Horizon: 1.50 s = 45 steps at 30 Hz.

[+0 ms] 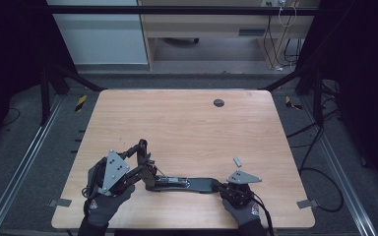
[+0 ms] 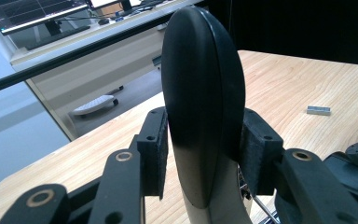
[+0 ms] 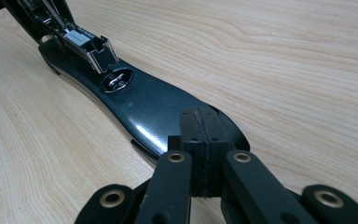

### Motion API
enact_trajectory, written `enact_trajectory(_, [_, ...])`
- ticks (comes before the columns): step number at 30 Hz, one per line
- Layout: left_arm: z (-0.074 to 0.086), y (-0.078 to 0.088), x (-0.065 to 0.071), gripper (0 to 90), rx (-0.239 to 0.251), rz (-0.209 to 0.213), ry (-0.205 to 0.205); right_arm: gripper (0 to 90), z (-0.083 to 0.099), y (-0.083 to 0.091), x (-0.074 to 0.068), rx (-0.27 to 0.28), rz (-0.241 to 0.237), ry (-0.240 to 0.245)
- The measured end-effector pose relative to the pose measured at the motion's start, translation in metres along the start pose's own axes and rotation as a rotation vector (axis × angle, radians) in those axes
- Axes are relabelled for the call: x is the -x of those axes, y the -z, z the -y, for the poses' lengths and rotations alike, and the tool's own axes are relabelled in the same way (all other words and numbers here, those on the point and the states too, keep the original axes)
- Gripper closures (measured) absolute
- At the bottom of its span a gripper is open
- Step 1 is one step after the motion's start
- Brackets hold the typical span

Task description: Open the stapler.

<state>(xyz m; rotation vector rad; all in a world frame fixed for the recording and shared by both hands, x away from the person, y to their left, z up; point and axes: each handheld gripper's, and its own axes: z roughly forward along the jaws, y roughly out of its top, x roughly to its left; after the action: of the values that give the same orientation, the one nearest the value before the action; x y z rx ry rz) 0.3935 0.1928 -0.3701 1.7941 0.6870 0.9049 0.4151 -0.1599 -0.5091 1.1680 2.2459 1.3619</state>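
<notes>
Two tongs share one opened stapler [image 1: 179,183] near the desk's [image 1: 187,123] front edge: the right tongs [image 3: 200,140], clenched empty, pin its base flat, while the left tongs [image 2: 205,140] grasp its lifted top arm [image 2: 200,93], exposing the magazine for the staple strip [image 1: 237,161] lying just beyond the stapler.

The right gripper [image 3: 200,140] rises from the near edge with its two black jaws pressed flat together, nothing between the pads, and their joined tips rest on the near end of a glossy black stapler base [image 3: 163,109]. This long, rounded plastic base lies flat on the light wooden table [image 3: 279,56] and runs from the jaws away to the far left. Partway along it sits a small round silver metal anvil plate [image 3: 116,80], set into the black surface. Just beyond the anvil, the open silver metal staple channel [image 3: 86,44] of the stapler angles up and away toward the far left corner, where black parts are cut off by the edge.
</notes>
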Motion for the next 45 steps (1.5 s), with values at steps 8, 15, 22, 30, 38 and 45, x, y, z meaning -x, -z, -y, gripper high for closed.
enact_trajectory(8, [0.006,0.007,-0.008,56.6,0.007,-0.013,0.033,90.0,0.000,0.000,0.000,0.000,-0.002,0.000])
enact_trajectory(15, [0.010,0.010,-0.010,56.4,0.021,-0.018,0.053,90.0,0.000,0.000,0.000,0.000,-0.005,0.000])
enact_trajectory(22, [0.015,0.016,-0.012,56.4,0.033,-0.025,0.067,90.0,0.000,0.000,0.000,0.001,-0.008,-0.001])
enact_trajectory(30, [0.018,0.021,-0.012,56.2,0.036,-0.043,0.074,90.0,0.000,0.000,0.000,0.003,-0.011,-0.001])
enact_trajectory(38, [0.035,0.034,-0.029,55.2,0.035,-0.063,0.171,90.0,0.000,0.000,0.000,0.004,-0.010,-0.001])
enact_trajectory(45, [0.044,0.038,-0.036,54.2,0.030,-0.082,0.206,90.0,0.000,0.000,0.000,0.003,-0.010,-0.001])
